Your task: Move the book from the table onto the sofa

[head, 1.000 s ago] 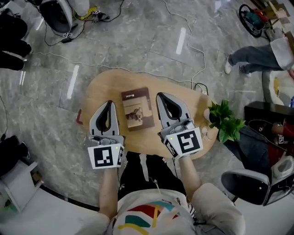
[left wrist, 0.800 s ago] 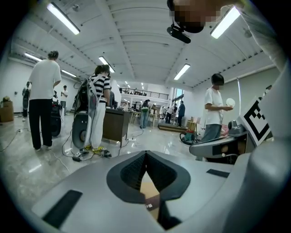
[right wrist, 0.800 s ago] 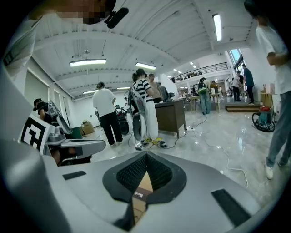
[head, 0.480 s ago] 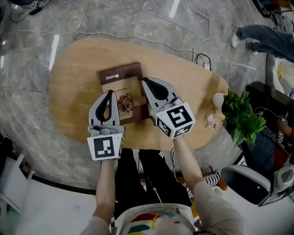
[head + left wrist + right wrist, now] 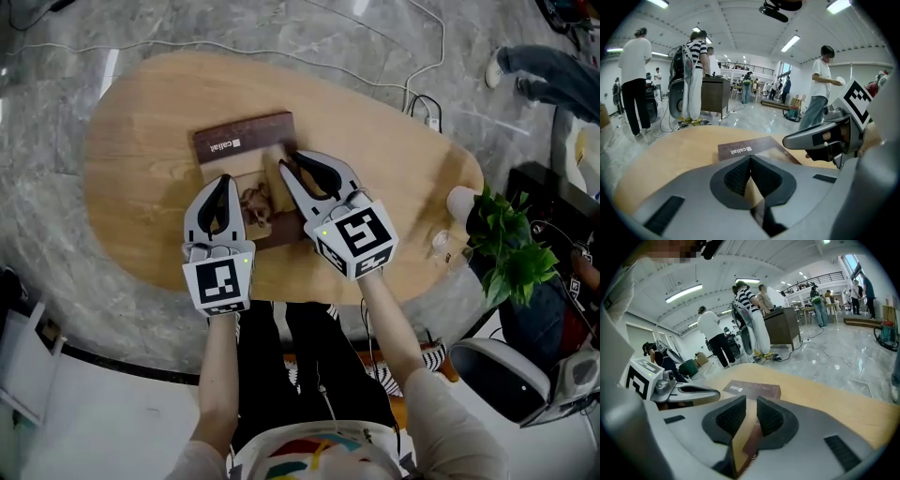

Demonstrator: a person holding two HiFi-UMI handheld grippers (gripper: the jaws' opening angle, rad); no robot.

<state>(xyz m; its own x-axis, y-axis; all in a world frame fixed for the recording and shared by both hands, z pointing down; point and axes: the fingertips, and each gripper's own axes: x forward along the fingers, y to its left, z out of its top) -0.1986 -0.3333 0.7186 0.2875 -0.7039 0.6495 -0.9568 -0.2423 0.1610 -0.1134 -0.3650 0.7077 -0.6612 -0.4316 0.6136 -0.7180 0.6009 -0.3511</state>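
A brown rectangular book (image 5: 242, 150) lies flat on a pale, oval wooden table (image 5: 141, 169), seen from above. Two grey handheld grippers cover the lower half of its cover. The cover picture, a brownish figure on a cream panel, is mostly hidden and hard to make out. A dark band along the book's far edge carries small white lettering that looks like "callali", though it is not sharp enough to be sure.

The left gripper (image 5: 223, 180) hangs over the book's left side with its jaws clenched, tips meeting and nothing between them. Its own view (image 5: 750, 158) confirms this, and shows the book (image 5: 740, 150) just beyond the tips. The right gripper (image 5: 289, 161) is over the book's right part. Its jaws have just been opening and stand slightly apart, released. In its own view (image 5: 751, 399), only the book's edge (image 5: 754, 389) and bare wood show through the gap. Each gripper carries a cube with black-and-white square markers.

A green leafy plant (image 5: 506, 248) sits at the table's right end, cut off by the frame edge. Small clear objects beside it cannot be identified. White cables (image 5: 412, 56) trail over the grey marble floor (image 5: 56, 272). Standing people (image 5: 696, 75) fill the hall behind the table.
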